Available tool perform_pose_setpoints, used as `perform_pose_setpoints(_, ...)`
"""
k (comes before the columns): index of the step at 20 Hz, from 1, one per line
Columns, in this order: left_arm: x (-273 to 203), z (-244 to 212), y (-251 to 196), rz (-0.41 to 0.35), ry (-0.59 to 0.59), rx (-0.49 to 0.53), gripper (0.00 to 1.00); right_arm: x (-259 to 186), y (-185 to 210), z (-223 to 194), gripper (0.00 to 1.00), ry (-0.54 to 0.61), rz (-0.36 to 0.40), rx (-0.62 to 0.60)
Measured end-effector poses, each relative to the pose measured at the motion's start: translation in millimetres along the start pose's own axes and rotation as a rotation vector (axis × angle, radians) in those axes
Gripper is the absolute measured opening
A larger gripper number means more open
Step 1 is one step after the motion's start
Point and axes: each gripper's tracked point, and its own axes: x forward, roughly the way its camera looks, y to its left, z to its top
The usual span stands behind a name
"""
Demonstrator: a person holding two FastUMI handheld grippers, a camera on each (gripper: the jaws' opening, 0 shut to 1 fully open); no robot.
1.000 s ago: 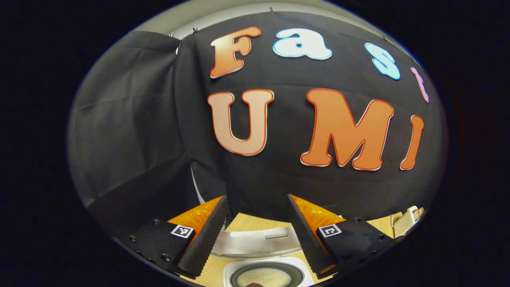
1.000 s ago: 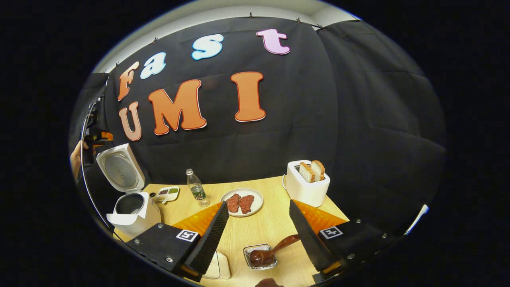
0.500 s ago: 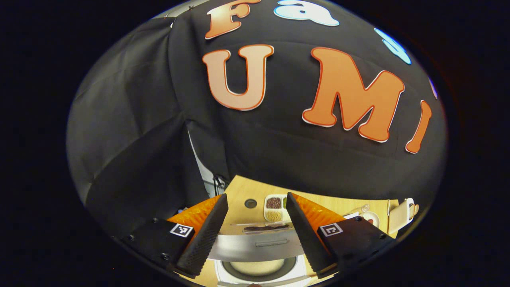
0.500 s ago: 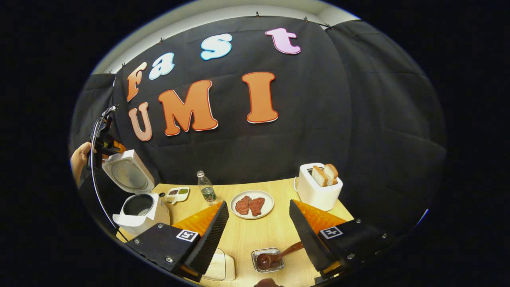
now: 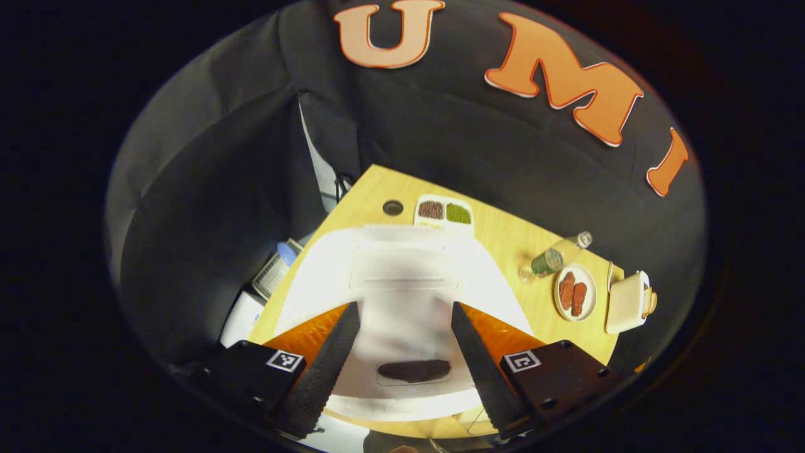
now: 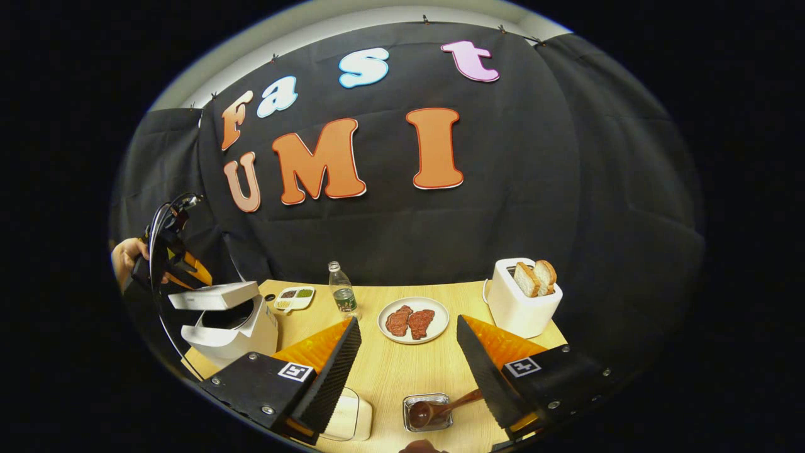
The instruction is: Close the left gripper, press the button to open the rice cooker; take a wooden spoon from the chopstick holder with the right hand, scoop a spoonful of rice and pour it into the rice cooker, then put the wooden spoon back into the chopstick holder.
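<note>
Rice cooker (image 6: 229, 318) stands at the table's (image 6: 402, 371) left edge, its lid (image 5: 402, 283) nearly down. The left gripper (image 5: 402, 352) hovers just above this lid with fingers spread, holding nothing. The right gripper (image 6: 409, 371) is also spread and empty, over the near edge. The spoon (image 6: 434, 410) lies in a small holder (image 6: 427, 412) there. Judging from this, scooping and pouring seem done and the spoon is back; little is left.

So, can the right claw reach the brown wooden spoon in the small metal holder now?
Probably yes: the right claw is open, and the brown wooden spoon in the small metal holder lies just before it, handle slanting toward one finger, with nothing between.
</note>
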Motion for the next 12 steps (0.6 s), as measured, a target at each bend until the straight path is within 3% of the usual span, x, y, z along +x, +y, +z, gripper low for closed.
perform_pose_setpoints(3, 34, -41, 7, 0.063, 0.139, 0.024, 0.99, 1, 2, -7, 0.95, 0.014, 0.015, -0.017)
perform_pose_setpoints(5, 43, -34, 4, 0.074, 0.124, 0.027, 1.0, 2, 4, -5, 0.95, 0.008, 0.02, -0.037)
perform_pose_setpoints(6, 46, -48, 0, 0.083, 0.178, 0.022, 1.0, 4, 6, -4, 0.95, 0.005, 0.023, -0.048)
perform_pose_setpoints(10, 36, -43, -4, 0.094, 0.128, -0.009, 1.0, 8, 20, -1, 0.95, -0.007, 0.051, -0.078)
perform_pose_setpoints(12, 37, -41, -5, 0.096, 0.041, 0.003, 1.0, 12, 29, 0, 0.95, -0.01, 0.07, -0.087)
